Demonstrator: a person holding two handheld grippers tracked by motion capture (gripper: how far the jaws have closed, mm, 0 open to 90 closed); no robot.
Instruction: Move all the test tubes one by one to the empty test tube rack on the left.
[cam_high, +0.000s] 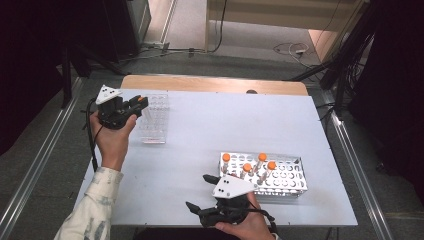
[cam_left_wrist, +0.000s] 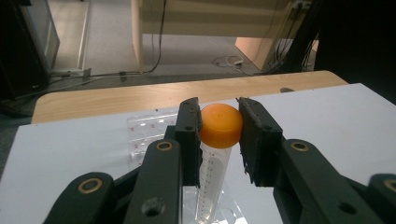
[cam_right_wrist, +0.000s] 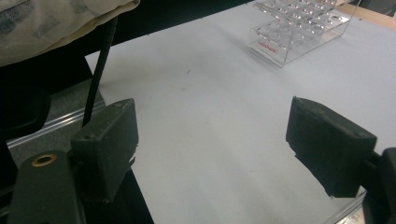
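Note:
My left gripper (cam_high: 137, 104) (cam_left_wrist: 219, 133) is shut on the orange cap of a clear graduated tube (cam_left_wrist: 212, 172), which hangs upright from the jaws. It hovers at the left edge of an empty clear plastic rack (cam_high: 156, 120) (cam_left_wrist: 142, 133) on the far left of the white table. A metal rack (cam_high: 287, 179) near the front right holds several orange-capped tubes (cam_high: 247, 167). Just left of that rack, at the table's front edge, my right gripper (cam_high: 201, 192) (cam_right_wrist: 210, 140) stands open with bare table between its jaws.
The white table (cam_high: 210, 130) has a wooden strip (cam_high: 215, 84) along its far edge. Beyond it lie a floor with cables and dark stands on both sides. In the right gripper view the person's sleeve (cam_right_wrist: 56, 18) and the clear rack (cam_right_wrist: 299, 28) show.

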